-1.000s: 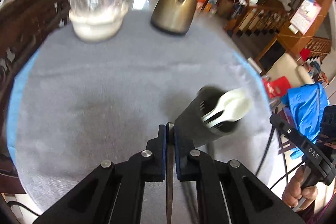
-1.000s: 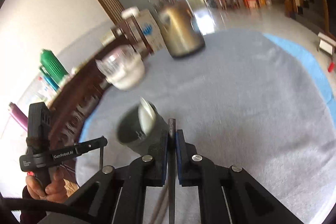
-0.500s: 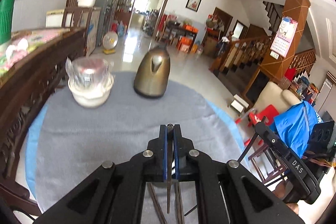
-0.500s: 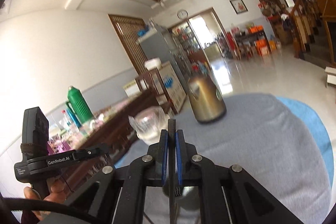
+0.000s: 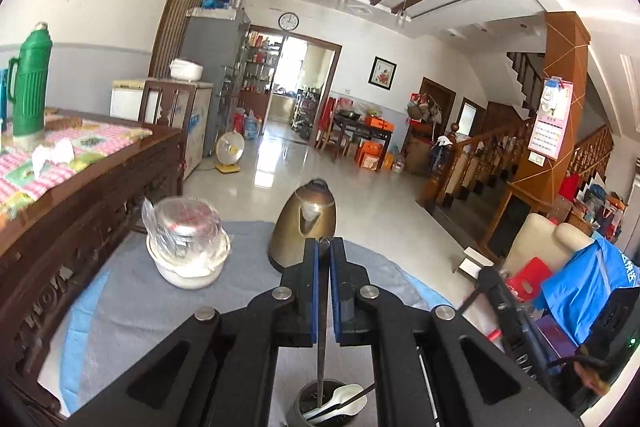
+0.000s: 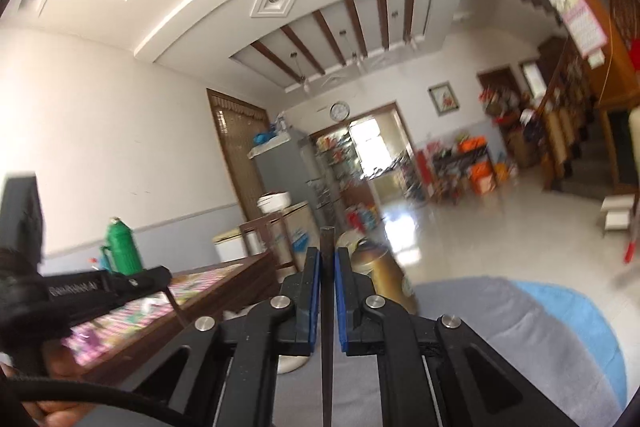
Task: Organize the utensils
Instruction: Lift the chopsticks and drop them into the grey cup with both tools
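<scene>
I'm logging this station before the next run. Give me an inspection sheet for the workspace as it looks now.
Surface: round table under a grey cloth, blue at the edge.
Job's things: dark utensil cup holding white spoons.
Clutter: bronze kettle; white bowl carrying a plastic-wrapped container.
Grippers: left hand-held gripper shut on a thin dark utensil; right hand-held gripper shut on a similar dark stick.
Cables: black cable low in the right wrist view.
Surroundings: wooden bench, green thermos, staircase.
</scene>
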A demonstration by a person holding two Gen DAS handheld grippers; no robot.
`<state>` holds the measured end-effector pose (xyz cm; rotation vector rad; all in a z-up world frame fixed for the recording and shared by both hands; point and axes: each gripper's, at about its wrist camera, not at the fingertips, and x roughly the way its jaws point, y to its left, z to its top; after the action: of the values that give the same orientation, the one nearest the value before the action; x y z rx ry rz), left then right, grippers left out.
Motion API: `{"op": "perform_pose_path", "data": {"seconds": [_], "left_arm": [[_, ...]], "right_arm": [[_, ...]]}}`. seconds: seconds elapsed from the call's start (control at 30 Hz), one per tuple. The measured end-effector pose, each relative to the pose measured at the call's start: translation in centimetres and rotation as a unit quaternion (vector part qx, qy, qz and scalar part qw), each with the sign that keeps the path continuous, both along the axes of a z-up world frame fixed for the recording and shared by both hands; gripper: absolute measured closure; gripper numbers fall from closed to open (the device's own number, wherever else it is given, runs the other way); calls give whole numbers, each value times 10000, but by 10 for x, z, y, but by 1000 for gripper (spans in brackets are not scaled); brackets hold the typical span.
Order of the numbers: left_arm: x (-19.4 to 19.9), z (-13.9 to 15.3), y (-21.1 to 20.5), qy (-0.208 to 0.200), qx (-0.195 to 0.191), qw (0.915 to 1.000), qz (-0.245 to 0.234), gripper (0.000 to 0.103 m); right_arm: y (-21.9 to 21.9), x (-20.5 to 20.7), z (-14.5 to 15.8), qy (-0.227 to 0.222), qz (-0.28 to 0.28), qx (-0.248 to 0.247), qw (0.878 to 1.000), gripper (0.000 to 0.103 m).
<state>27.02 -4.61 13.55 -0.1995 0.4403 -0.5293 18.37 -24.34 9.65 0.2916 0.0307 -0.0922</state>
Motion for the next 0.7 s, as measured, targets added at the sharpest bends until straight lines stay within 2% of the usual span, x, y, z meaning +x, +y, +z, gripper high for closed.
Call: {"op": "perform_pose_path", "data": {"seconds": [0.2,0.37,0.4,0.47,0.5,0.53,0.6,0.7], "left_arm": [[21,-65,-10,745,311,9967,26,98],[17,-89,2,1188,255,9924,-204,95],[14,-91,6,1217,244,9919,-259,92],[5,-94,14,1226,252,9917,-288,74],[-1,-96,22,1179,236,9924,-264,59],[-8,-98,28,1123,224,9932,-224,53],[-18,-106,40,1097,328,9934,-114,51],[-22,-129,48,1393,519,9889,-41,51]], "right_arm": [[6,22,-35,782,341,35,9963,95],[-20,18,-55,1230,708,627,9879,90],[-27,15,-58,1291,744,771,9858,87],[-41,4,-64,1302,749,998,9836,74],[-49,-4,-66,1266,741,1152,9824,62],[-54,-13,-68,1214,723,1243,9821,43],[-65,-34,-74,1015,577,1354,9839,40],[-71,-48,-85,1172,503,1315,9831,40]]}}
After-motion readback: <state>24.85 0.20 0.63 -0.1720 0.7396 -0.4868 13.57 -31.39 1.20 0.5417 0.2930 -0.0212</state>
